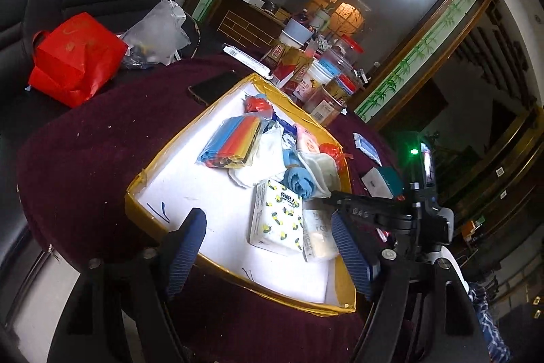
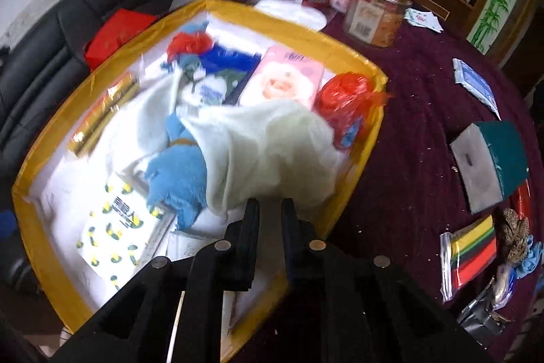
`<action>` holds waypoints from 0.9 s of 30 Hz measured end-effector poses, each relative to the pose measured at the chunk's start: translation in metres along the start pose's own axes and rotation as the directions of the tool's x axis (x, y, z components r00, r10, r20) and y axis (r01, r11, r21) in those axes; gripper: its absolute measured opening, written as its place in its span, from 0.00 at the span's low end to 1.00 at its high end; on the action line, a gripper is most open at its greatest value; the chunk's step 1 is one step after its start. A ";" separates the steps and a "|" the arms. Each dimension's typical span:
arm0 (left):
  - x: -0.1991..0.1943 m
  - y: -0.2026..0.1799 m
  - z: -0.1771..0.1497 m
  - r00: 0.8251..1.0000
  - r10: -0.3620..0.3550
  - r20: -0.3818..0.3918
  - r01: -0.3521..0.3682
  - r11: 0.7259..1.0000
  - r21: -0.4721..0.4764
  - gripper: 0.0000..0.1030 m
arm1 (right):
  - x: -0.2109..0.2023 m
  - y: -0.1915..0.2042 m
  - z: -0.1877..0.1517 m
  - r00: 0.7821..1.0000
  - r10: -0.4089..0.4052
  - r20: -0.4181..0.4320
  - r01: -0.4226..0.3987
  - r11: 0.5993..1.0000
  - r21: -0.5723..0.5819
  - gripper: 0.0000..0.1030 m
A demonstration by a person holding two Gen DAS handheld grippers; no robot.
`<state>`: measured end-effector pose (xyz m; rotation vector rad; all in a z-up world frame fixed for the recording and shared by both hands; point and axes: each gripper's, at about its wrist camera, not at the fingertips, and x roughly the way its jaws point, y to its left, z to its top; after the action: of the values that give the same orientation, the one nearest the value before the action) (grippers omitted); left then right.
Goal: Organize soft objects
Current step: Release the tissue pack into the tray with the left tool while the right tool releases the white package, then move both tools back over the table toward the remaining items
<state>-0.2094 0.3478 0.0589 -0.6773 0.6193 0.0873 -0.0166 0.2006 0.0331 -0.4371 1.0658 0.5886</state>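
The right tool (image 2: 268,210) is clenched on a corner of the white cloth (image 2: 265,152), which trails into the yellow-rimmed box (image 2: 370,125), probably to lay it with the other soft things. It covers part of the blue plush toy (image 2: 180,179) inside (the tissue pack (image 2: 112,237) lies nearer the box's front rim). The left tool (image 1: 268,247) hangs released and empty over the box's near edge, apparently waiting. On the maroon surface (image 2: 408,159), just outside the box, more items lie unsorted.

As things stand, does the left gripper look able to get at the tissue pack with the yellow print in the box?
Probably yes. The left gripper is open and empty, and the tissue pack lies flat and uncovered on the box floor just ahead between its fingers. The right gripper hovers close beside it, though.
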 end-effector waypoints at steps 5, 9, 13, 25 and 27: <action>-0.005 0.008 0.001 1.000 0.010 0.020 -0.010 1.000 -0.021 0.77 | -0.032 0.000 -0.007 0.996 0.069 0.056 -0.068 0.998 -0.016 0.13; -0.003 0.013 -0.001 1.000 0.019 0.016 -0.018 0.999 -0.044 0.77 | -0.055 0.013 -0.028 0.963 0.267 -0.049 -0.270 0.960 -0.075 0.19; -0.003 0.008 -0.004 1.000 0.008 0.004 -0.008 1.000 -0.031 0.77 | -0.042 0.032 -0.044 0.867 0.444 -0.227 -0.465 0.884 -0.047 0.26; -0.016 0.001 -0.005 0.999 0.006 0.032 -0.005 1.000 -0.016 0.77 | -0.002 0.029 -0.007 0.962 0.235 -0.142 -0.243 0.969 -0.042 0.33; -0.015 -0.002 -0.005 1.000 0.007 0.029 -0.007 1.000 -0.006 0.77 | -0.004 0.022 -0.005 0.958 0.262 -0.120 -0.266 0.964 -0.025 0.35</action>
<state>-0.2241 0.3448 0.0654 -0.6786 0.5936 0.1059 -0.0355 0.2138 0.0337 -0.3700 1.2355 0.8313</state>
